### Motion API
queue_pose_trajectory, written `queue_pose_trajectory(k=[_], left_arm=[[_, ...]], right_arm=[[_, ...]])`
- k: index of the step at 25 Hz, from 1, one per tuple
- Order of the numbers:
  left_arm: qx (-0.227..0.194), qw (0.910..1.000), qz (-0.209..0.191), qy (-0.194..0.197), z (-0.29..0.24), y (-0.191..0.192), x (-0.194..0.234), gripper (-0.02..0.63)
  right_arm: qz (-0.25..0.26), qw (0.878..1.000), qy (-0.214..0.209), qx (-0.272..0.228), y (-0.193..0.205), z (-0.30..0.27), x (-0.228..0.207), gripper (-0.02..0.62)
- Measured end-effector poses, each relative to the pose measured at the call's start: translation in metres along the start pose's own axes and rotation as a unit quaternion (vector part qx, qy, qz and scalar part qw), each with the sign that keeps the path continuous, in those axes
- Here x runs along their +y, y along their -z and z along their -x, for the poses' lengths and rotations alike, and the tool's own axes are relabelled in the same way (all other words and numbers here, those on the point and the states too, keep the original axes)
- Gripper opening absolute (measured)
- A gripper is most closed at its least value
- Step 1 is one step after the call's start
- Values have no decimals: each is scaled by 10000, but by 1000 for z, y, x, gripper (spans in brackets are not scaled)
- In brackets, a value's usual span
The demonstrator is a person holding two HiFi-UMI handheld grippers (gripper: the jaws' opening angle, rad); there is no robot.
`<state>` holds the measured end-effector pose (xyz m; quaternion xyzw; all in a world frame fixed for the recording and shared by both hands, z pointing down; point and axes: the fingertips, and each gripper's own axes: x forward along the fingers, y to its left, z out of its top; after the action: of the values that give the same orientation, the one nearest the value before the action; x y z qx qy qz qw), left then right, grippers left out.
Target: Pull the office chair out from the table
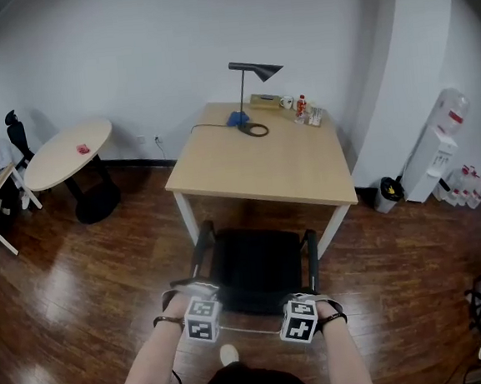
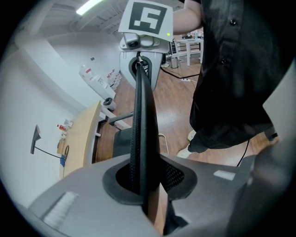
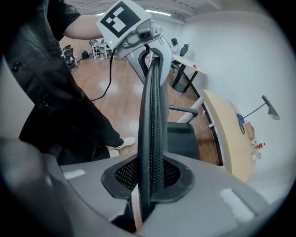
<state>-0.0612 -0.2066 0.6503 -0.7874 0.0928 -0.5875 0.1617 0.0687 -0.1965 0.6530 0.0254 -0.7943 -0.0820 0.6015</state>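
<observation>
Left tongs (image 2: 144,185): closed tight on the top rim of the backrest (image 2: 141,115).
Right tongs (image 3: 149,183): clamped on the same rim.
Office chair (image 1: 255,265): at 12 o'clock from both tongs, with the seat front at the near edge of the surface (image 1: 263,164); the rim runs 9 to 3.
Nearer hand: neither.
Pull, judged: toward 6.
Writing: none legible.

This is an office. A plain wooden desk (image 1: 263,164) carries a black desk lamp (image 1: 257,70) at its far edge, with a black mesh office chair (image 1: 255,265) at its near side. Left of the desk is a round table (image 1: 68,153), right of it a water dispenser (image 1: 434,162). More workstations (image 3: 98,47) stand well away across the glossy wood floor (image 1: 80,276).
</observation>
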Motion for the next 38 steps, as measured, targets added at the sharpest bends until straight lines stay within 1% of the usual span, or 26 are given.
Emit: queue_pose_trajectory(k=[8, 12, 38], left_arm=[[-2, 9998, 69, 185, 11, -6, -19, 74], [-10, 9998, 77, 191, 13, -6, -22, 75], [-128, 9995, 14, 272, 46, -30, -110, 77]], right_arm=[[-35, 9997, -204, 89, -2, 7, 21, 80], [-125, 9998, -130, 96, -3, 8, 24, 80], [-356, 9991, -140, 166, -4, 25, 119, 87]])
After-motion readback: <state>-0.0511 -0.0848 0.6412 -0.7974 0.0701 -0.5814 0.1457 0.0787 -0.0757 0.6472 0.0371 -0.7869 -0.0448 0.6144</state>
